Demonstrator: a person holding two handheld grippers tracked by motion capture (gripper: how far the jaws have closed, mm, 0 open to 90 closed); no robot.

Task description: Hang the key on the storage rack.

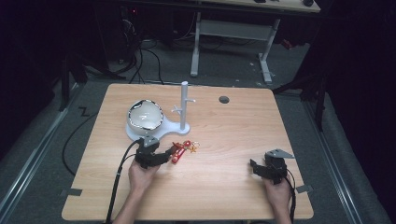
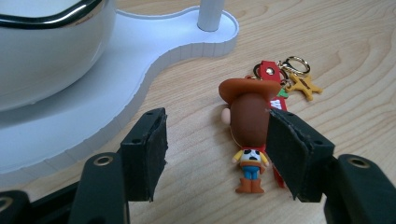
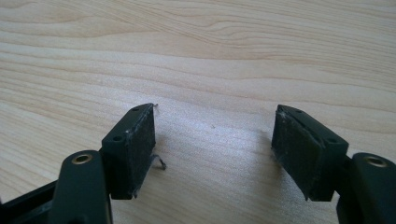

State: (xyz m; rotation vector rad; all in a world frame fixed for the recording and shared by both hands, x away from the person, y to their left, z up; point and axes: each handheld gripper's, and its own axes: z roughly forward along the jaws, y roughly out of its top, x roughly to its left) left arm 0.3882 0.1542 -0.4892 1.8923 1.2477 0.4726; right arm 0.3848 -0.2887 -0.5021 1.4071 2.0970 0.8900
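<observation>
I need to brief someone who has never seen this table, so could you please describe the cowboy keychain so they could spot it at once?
Start at the white stand holding the bowl, left of centre on the wooden table. Just in front of its base, between the open left gripper jaws, lies the cowboy keychain. It is a small figure with a brown hat, red strap and gold star charm.

Laboratory recording space: wooden table (image 1: pixel 224 140) on grey carpet (image 1: pixel 299 70), dark surroundings, loose cables (image 1: pixel 144 60) on the floor, a white-legged desk (image 1: pixel 233 32) behind.
</observation>
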